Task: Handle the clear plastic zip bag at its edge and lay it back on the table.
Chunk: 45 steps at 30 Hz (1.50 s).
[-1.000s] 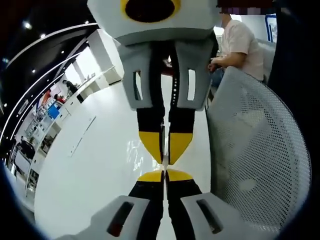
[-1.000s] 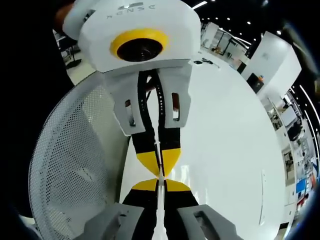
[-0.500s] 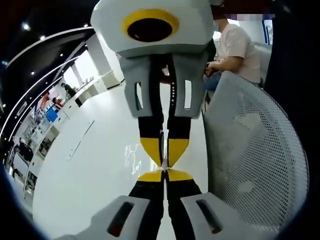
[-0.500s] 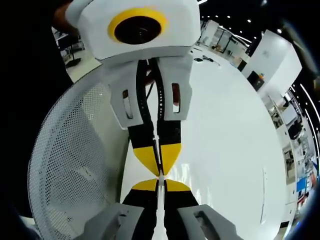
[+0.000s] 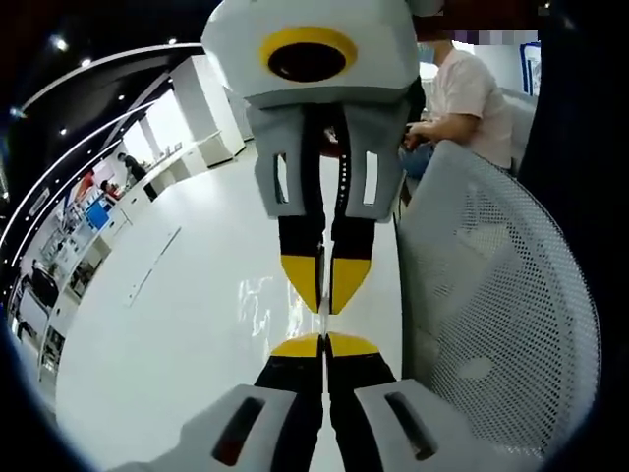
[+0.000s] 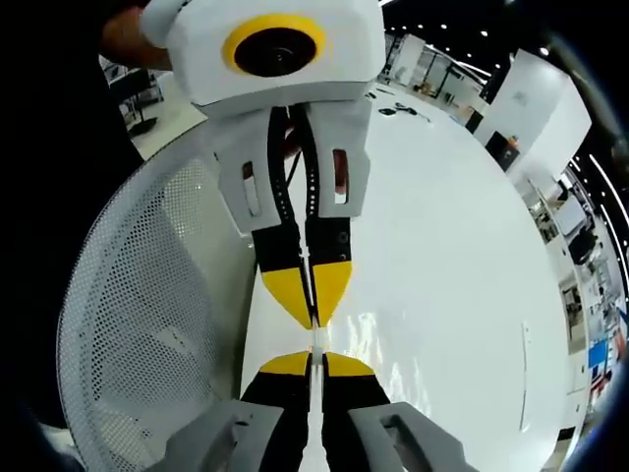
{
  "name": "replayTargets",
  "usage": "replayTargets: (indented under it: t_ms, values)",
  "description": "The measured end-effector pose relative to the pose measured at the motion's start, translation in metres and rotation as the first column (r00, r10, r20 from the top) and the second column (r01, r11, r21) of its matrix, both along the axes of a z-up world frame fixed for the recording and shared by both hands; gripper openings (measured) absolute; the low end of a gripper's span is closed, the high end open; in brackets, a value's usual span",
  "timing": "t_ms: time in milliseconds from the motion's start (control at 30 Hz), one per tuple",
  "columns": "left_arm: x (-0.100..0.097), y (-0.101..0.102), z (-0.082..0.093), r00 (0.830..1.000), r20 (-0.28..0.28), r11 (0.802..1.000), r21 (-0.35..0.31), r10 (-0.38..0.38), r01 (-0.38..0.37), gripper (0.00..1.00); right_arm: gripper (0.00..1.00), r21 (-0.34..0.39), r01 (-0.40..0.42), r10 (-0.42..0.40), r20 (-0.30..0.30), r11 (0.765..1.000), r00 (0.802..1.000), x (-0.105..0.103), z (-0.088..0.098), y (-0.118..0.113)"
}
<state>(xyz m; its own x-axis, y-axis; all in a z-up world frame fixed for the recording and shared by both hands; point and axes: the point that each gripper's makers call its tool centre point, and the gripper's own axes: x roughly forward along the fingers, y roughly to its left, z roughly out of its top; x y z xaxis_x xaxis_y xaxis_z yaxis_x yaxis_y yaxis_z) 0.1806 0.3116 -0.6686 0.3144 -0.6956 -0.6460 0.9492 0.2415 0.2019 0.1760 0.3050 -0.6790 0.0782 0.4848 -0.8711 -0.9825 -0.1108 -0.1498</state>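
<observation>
The 2 grippers face each other tip to tip above a glossy white table (image 5: pixel 177 334), each holding the edge of the clear plastic zip bag (image 5: pixel 265 300) between them. In the left gripper view, the left gripper (image 5: pixel 323 339) has its yellow-tipped jaws pressed together on a thin strip of film, and the right gripper (image 5: pixel 322 295) comes down from the top of the frame, its jaws likewise closed. In the right gripper view, the right gripper (image 6: pixel 313 356) pinches a pale sliver of the bag's edge, with the left gripper (image 6: pixel 313 310) opposite it.

The bag itself is nearly invisible; faint glints just left of the tips in the left gripper view appear to be its sheet hanging toward the table. A white mesh chair back (image 5: pixel 501 315) stands at the table's edge. A seated person in a light shirt (image 5: pixel 470 88) is beyond it.
</observation>
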Motion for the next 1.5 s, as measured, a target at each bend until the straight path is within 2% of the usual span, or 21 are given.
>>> replayTargets:
  t_ms: [67,100,167,233,433,1033,1267,1500]
  values:
    - [0.000,-0.001,0.000,1.000,0.005,1.000,0.004,-0.006,0.006,0.00,0.00,-0.002,0.003,-0.003,0.003,1.000,1.000,0.000,0.000,0.000]
    - [-0.003,-0.002,-0.001,1.000,-0.009,1.000,0.003,-0.015,0.015,0.00,0.00,-0.007,-0.002,0.002,0.000,1.000,1.000,-0.002,0.000,-0.001]
    - [-0.002,-0.002,-0.002,1.000,0.018,1.000,0.009,-0.021,0.021,0.00,0.00,-0.005,0.003,-0.003,0.002,1.000,1.000,-0.002,0.000,-0.002]
    - [-0.002,-0.002,-0.003,1.000,0.001,1.000,0.008,-0.015,0.015,0.00,0.00,-0.003,0.009,-0.009,-0.009,1.000,1.000,-0.003,0.001,-0.002]
    - [-0.003,-0.003,-0.012,0.999,0.006,0.999,0.039,-0.033,0.033,0.01,0.00,-0.001,0.006,-0.006,-0.007,1.000,1.000,-0.004,0.001,0.000]
    - [-0.001,-0.014,-0.009,0.999,0.002,0.999,0.022,-0.039,0.039,0.00,0.00,0.012,0.024,-0.024,-0.016,1.000,1.000,-0.006,0.001,0.002]
    - [0.000,-0.014,-0.013,0.998,0.018,0.998,0.040,-0.056,0.055,0.00,0.00,0.022,0.042,-0.041,-0.017,0.999,0.999,-0.006,0.000,0.001]
    - [-0.002,-0.015,-0.016,0.998,0.001,0.997,0.049,-0.056,0.056,0.00,0.00,0.006,0.044,-0.044,-0.023,0.999,0.999,-0.006,-0.005,-0.008]
